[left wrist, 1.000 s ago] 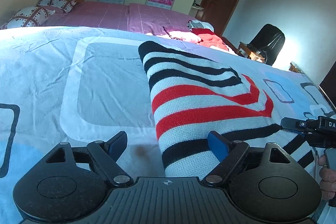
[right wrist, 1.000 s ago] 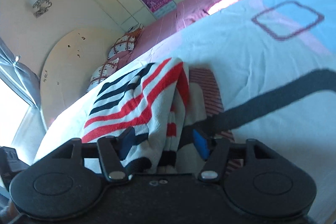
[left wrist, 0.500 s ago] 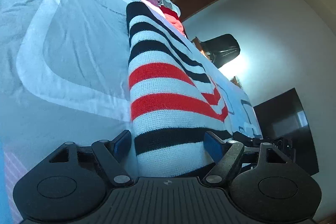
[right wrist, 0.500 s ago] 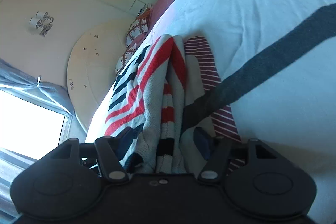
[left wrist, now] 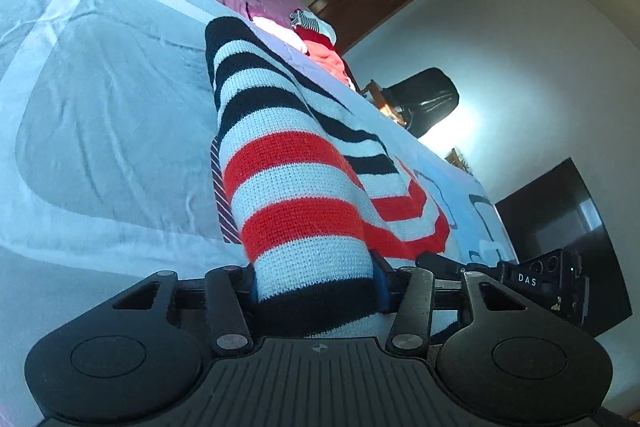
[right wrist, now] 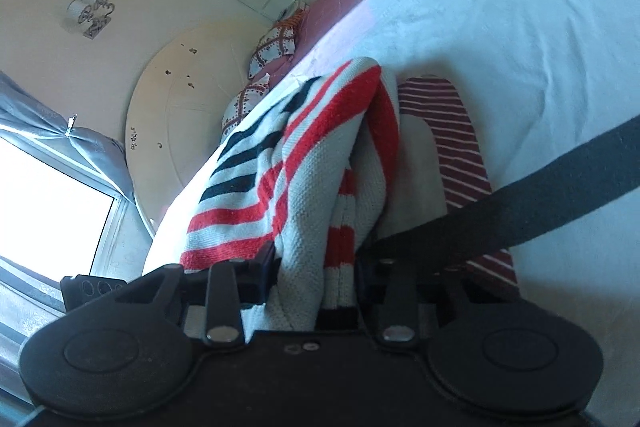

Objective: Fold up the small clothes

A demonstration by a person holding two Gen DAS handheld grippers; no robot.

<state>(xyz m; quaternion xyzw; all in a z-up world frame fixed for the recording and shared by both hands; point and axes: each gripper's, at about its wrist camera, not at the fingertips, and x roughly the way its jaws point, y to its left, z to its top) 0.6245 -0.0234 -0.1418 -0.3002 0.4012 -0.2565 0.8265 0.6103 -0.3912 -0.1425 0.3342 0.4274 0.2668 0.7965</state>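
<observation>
A knitted sweater with white, black and red stripes lies folded lengthways on the light blue bedspread. My left gripper is closing on the sweater's near end, and both blue pads touch the bunched knit between them. In the right wrist view the same sweater shows its folded layers edge-on. My right gripper is also closing, with the layered edge squeezed between its fingers. Both grippers sit low, just above the bedspread.
A pile of red and pink clothes lies at the far side of the bed. Beyond it stand a black chair and a dark cabinet. Patterned pillows lean by the round headboard. A bright window is at the left.
Both grippers have dropped closer to the sweater and rolled. Their jaws, wide apart before, have narrowed onto the fabric, which now bunches between the pads.
</observation>
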